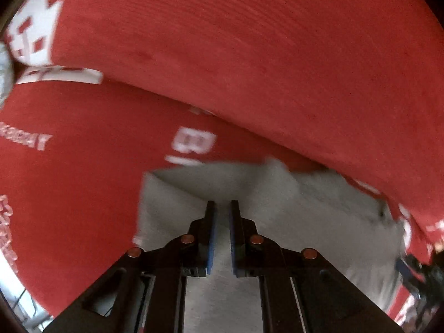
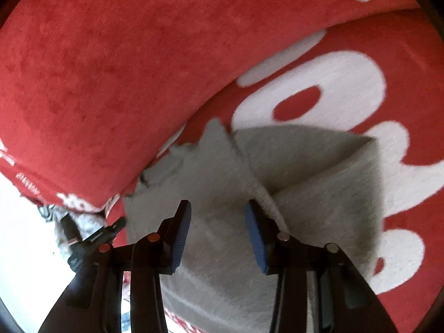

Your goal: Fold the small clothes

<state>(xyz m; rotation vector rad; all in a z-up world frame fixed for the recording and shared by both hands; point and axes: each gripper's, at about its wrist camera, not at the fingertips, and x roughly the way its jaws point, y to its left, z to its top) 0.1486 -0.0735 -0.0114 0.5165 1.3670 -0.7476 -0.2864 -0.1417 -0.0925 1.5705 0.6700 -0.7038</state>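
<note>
A small grey garment (image 1: 305, 222) lies on a red cloth with white letters (image 1: 83, 166). My left gripper (image 1: 222, 208) points down at the garment's near-left part, its blue pads nearly together with nothing visible between them. In the right wrist view the same grey garment (image 2: 222, 166) shows a raised folded edge (image 2: 266, 194) running toward the right finger. My right gripper (image 2: 219, 205) hovers over it with the jaws apart, and the pads do not press on the fabric.
A thick red fold or cushion (image 1: 249, 41) rises just behind the garment and fills the upper left of the right wrist view (image 2: 97, 69). Large white letters (image 2: 333, 97) mark the red cloth. A black device (image 2: 91, 238) shows at the garment's left edge.
</note>
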